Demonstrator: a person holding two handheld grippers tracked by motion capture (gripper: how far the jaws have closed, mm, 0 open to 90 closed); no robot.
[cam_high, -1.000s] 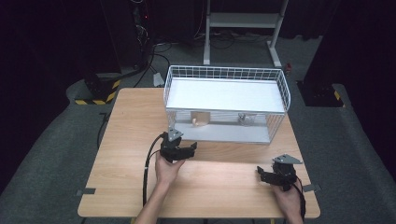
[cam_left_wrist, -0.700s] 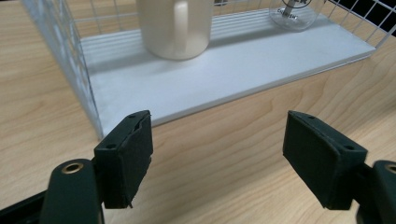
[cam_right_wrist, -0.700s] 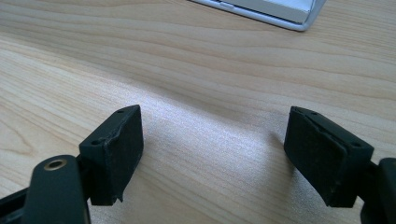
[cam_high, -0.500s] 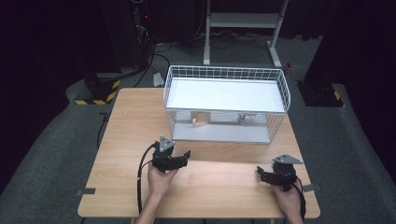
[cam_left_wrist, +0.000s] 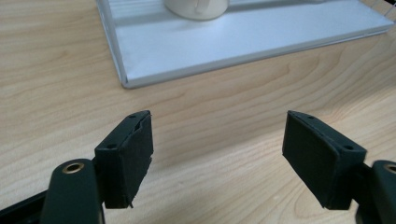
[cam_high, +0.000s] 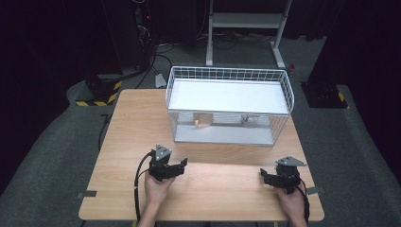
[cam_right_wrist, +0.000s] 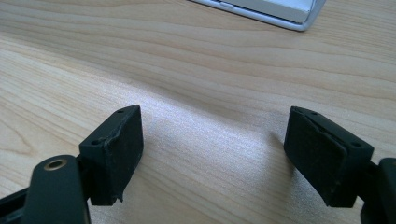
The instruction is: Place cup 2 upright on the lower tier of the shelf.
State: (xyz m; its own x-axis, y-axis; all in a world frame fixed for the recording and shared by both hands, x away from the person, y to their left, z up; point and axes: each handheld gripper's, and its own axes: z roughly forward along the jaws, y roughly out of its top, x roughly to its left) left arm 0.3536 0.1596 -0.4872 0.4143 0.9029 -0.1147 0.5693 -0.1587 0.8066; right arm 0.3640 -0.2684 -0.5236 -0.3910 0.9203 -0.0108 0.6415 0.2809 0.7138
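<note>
My left gripper (cam_high: 182, 166) lies low over the wooden table (cam_high: 132, 123), in front of the white wire rack (cam_high: 227, 90). In the left gripper view its jaws (cam_left_wrist: 217, 126) stand open with only bare wood between them. A pale mug (cam_high: 203, 121) stands on the rack's lower shelf (cam_left_wrist: 243, 37), and the same mug (cam_left_wrist: 196, 7) shows just beyond the jaws. My right gripper (cam_high: 263, 177) rests near the front right corner. It points left and is open (cam_right_wrist: 215, 121) over bare wood.
A small metal object (cam_high: 247, 121) sits on the rack's lower shelf to the right of the mug. A corner of that shelf (cam_right_wrist: 280, 9) shows in the right gripper view. Tape marks (cam_high: 87, 194) are at the table's front corners. Dark floor surrounds the table.
My left gripper has drawn back from the rack toward the table's near edge and slightly left. The right gripper has stayed where it was.
</note>
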